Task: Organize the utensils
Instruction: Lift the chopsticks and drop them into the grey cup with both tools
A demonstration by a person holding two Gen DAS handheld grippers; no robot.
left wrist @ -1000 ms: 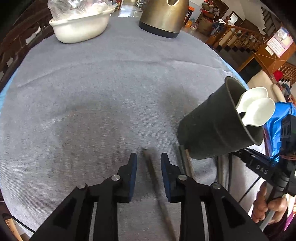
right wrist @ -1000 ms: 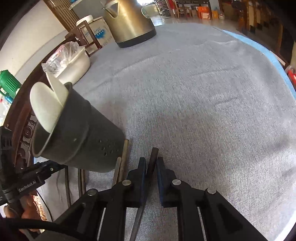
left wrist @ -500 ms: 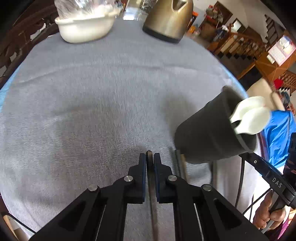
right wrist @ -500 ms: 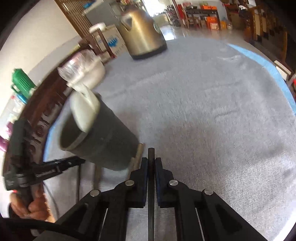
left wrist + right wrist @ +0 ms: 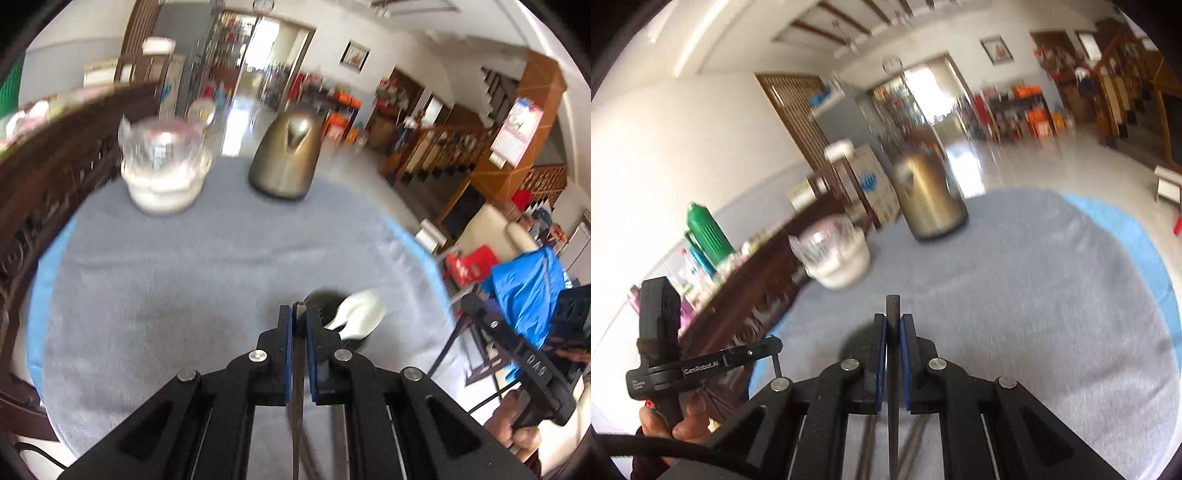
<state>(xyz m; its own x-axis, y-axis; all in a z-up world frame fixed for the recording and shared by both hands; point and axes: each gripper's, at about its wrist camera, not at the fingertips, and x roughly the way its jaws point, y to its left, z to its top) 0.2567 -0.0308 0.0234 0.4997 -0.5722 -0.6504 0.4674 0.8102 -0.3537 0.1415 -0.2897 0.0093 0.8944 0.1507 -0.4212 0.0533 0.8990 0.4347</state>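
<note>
Left gripper (image 5: 298, 317): jaws pressed on a dark chopstick (image 5: 297, 387).
Right gripper (image 5: 892, 325): jaws squeezing another dark stick (image 5: 893, 369).
Surface (image 5: 184, 266): round, grey cloth, blue edge.
Holder (image 5: 332, 306): black cup with white spoons (image 5: 360, 314), just past the left jaws.
Far side: gold kettle (image 5: 286, 162), white bowl (image 5: 166, 184).
Room: shiny floor, wooden stairs.

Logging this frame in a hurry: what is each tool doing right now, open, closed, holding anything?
Left tool: closed on a dark chopstick.
Right tool: closed on another dark chopstick.
</note>
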